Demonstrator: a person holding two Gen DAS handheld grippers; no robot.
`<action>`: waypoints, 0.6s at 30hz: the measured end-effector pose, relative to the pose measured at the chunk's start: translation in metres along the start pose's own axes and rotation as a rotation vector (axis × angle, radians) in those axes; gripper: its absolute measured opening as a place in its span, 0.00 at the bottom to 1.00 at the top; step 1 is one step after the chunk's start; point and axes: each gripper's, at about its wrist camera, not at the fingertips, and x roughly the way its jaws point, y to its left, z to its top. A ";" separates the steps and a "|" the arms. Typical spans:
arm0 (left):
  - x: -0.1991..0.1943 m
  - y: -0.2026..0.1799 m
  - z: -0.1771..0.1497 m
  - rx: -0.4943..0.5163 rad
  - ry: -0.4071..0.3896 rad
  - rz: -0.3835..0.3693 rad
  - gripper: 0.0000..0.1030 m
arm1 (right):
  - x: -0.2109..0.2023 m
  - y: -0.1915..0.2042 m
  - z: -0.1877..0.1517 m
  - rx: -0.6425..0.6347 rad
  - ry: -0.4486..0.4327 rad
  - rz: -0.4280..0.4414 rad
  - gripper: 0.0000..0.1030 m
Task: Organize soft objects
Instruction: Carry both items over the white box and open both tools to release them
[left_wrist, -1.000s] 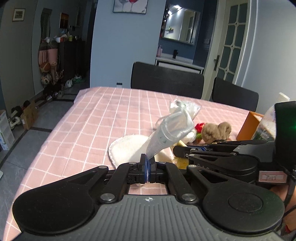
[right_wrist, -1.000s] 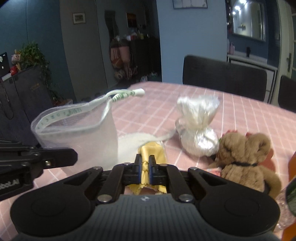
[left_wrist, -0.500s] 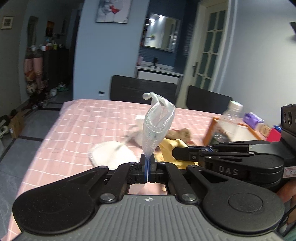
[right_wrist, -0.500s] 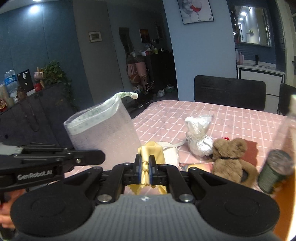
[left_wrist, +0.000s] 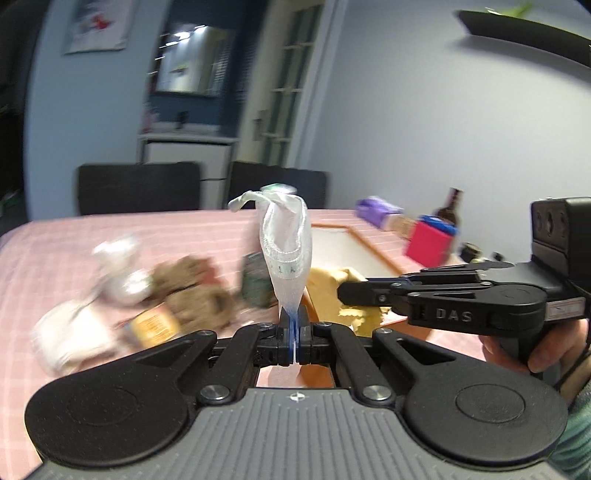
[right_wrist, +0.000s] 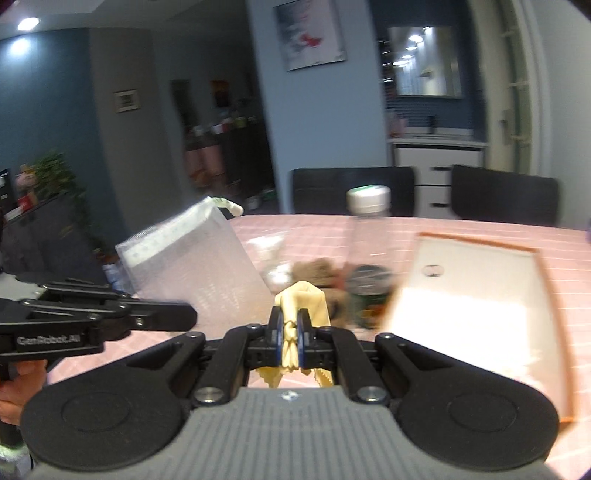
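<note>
Left tongs: your left gripper (left_wrist: 293, 334) is pinched narrow on the bottom edge of a white mesh bag (left_wrist: 286, 251), jaws nearly together with only the thin fabric between them.
Mesh bag: it stands upright out of your left jaws, lifted off the table, with its drawstring end flopped over at the top. From your right camera the same bag (right_wrist: 192, 266) shows broad and pale, sticking up from the left gripper (right_wrist: 184, 321) at the left of the view.
Right tongs: your right gripper (right_wrist: 290, 338) is closed on a yellow cloth (right_wrist: 304, 304), which bunches up above the jaws and hangs ragged below them.
Yellow cloth: in your left camera it (left_wrist: 347, 286) hangs at the tip of the right gripper (left_wrist: 345, 293), held off the table and close to the right of the mesh bag.
Tray: a white tray with an orange rim (right_wrist: 539, 295) lies on the pink checked tablecloth (right_wrist: 480, 229), just ahead and right of your right gripper.
Bottle: a clear bottle with a white cap (right_wrist: 367, 258) stands just left of the tray.
Other soft things: a brown plush toy (left_wrist: 195, 291), a tied white plastic bundle (left_wrist: 122, 269) and a white pad (left_wrist: 70, 336) lie on the cloth to the left of the bag, all badly blurred.
Far corner: a purple pack (left_wrist: 376, 212), a red box (left_wrist: 428, 245) and a dark bottle (left_wrist: 452, 206) sit beyond the tray.
</note>
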 end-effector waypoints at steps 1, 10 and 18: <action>0.006 -0.006 0.004 0.015 -0.005 -0.016 0.00 | -0.007 -0.007 0.001 0.005 -0.003 -0.026 0.04; 0.082 -0.058 0.043 0.132 -0.014 -0.049 0.00 | -0.038 -0.070 0.018 -0.012 -0.019 -0.251 0.04; 0.156 -0.096 0.048 0.227 0.081 0.027 0.00 | -0.007 -0.128 0.022 -0.024 0.073 -0.381 0.04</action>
